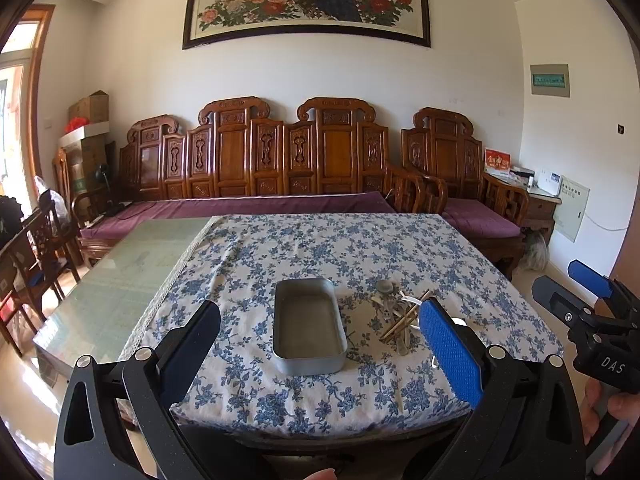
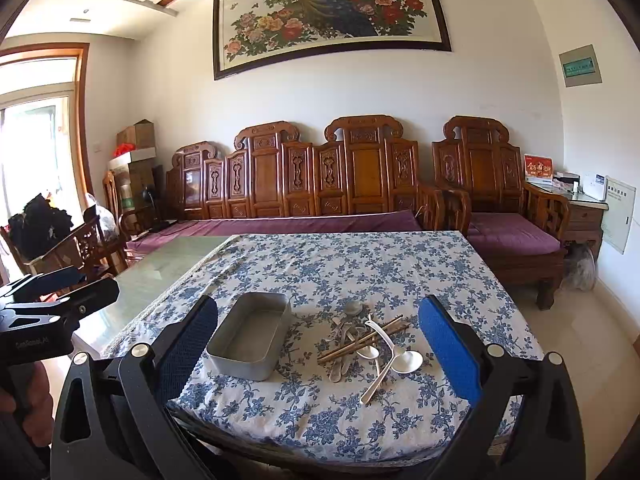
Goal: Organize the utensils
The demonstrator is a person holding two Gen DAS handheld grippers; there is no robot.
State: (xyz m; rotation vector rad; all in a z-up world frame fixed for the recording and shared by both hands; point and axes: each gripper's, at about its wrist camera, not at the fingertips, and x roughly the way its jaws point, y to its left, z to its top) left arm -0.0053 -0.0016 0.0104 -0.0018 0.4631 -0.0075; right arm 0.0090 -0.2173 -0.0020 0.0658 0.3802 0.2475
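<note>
None of the utensils (image 2: pixel 370 346) has reached the empty metal tin (image 2: pixel 252 340) beside them on the bench (image 2: pixel 400 264); left hand-held gripper (image 1: pixel 320 332) and right hand-held gripper (image 2: pixel 318 336) hover wide open, holding nothing.

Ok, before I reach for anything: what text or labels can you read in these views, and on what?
"DAS": white letters on the right tongs' black body.
Left tongs: a faint white label on the body, too blurred to read.
Red card on the side cabinet: gold characters, too small to read.
Green wall plaque: unreadable.
Metal tin and utensils: no markings visible.
</note>
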